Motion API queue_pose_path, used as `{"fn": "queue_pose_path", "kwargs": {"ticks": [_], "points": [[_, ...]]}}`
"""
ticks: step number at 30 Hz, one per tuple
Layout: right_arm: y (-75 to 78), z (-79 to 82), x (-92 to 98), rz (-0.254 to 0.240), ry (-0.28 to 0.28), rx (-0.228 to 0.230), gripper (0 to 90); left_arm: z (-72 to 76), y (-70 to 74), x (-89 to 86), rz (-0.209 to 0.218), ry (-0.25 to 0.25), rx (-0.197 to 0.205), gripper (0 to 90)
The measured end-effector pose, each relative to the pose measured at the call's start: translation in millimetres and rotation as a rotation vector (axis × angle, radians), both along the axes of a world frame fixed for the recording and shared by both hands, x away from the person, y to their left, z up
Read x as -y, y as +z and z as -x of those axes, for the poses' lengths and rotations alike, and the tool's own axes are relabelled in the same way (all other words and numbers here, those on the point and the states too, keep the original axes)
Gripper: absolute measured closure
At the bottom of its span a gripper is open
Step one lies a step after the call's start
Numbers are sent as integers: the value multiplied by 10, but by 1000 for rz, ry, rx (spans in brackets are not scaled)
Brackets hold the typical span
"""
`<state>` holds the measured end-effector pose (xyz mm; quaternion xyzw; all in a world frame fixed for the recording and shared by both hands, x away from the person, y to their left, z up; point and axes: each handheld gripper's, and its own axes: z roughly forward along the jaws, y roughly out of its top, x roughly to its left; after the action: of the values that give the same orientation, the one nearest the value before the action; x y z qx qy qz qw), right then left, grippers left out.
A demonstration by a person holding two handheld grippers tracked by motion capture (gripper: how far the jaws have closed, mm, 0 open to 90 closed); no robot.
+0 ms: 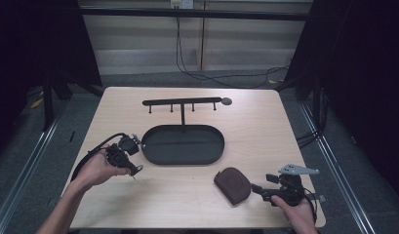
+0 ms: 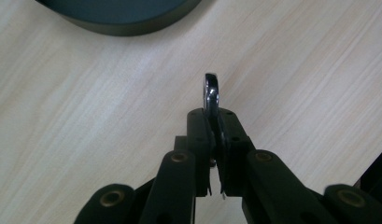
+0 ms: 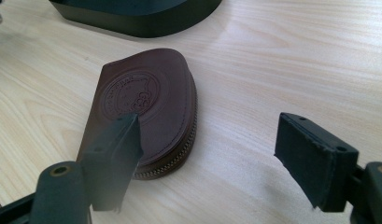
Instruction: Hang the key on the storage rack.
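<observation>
The left gripper [image 2: 212,140] pinches a small metal key ring [image 2: 210,93] edge-on above the table [image 1: 255,122], near the oval tray [image 1: 182,144]. It looks light, stiff and slippery, so a grip across its flat faces suits it. The right gripper [image 3: 212,154] gapes beside the leather pouch [image 3: 146,107]

Small shiny metal key ring [image 2: 211,93] stands edge-on, clamped between the left gripper's [image 2: 213,122] closed pads above the bare wood, while the brown leather zip pouch [image 3: 146,107], rounded with a stamped round emblem, lies flat on the table between the right gripper's [image 3: 216,154] spread jaws.
</observation>
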<state>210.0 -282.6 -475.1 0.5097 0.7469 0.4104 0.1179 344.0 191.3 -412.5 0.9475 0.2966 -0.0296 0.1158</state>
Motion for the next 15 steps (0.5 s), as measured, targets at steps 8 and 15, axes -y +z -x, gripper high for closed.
{"fn": "queue_pose_path", "kwargs": {"ticks": [8,15], "points": [[2,3,-1,0,-1,-3,225,-15,152,1,34,15,9,854],[0,0,-1,-4,4,-1,225,-38,290,1,14,1,13,854]]}}
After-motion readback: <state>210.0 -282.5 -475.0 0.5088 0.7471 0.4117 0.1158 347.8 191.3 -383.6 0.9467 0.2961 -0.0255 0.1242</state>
